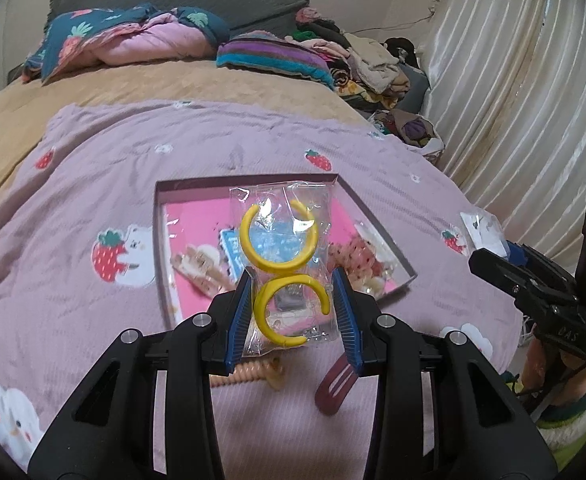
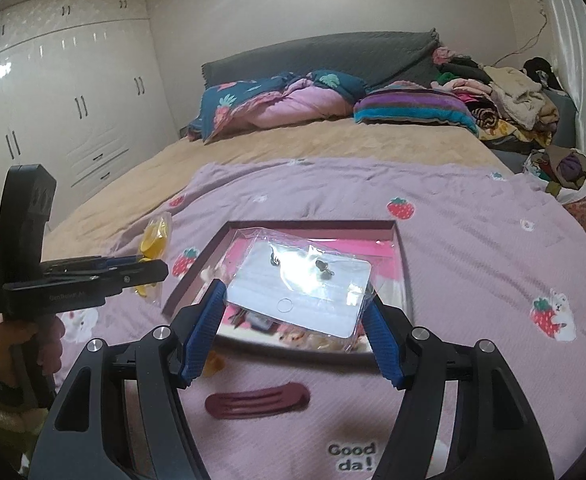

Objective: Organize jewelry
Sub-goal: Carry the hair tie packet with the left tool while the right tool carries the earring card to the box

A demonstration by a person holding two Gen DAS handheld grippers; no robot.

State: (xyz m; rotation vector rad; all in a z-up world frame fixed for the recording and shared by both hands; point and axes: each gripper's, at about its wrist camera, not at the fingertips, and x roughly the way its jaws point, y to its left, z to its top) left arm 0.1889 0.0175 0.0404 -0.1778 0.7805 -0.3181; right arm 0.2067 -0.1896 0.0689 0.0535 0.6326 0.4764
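My left gripper [image 1: 293, 308] is shut on a clear bag with two yellow open hoops [image 1: 281, 264] and holds it above the near edge of the shallow pink-lined box [image 1: 161, 248]. My right gripper [image 2: 297, 320] is shut on a clear bag with a white earring card [image 2: 305, 292] and holds it over the same box [image 2: 401, 264]. The box holds hair clips, a scrunchie and a blue packet. The left gripper and its yellow bag [image 2: 155, 240] show at the left of the right wrist view. The right gripper [image 1: 533, 288] shows at the right of the left wrist view.
A maroon snap clip [image 2: 257, 404] lies on the lilac strawberry blanket [image 2: 473, 272] in front of the box; it also shows in the left wrist view [image 1: 335, 390]. A peach spiral hair tie [image 1: 249, 374] lies beside it. Pillows, a clothes pile [image 2: 505, 100] and a curtain [image 1: 513, 92] lie beyond.
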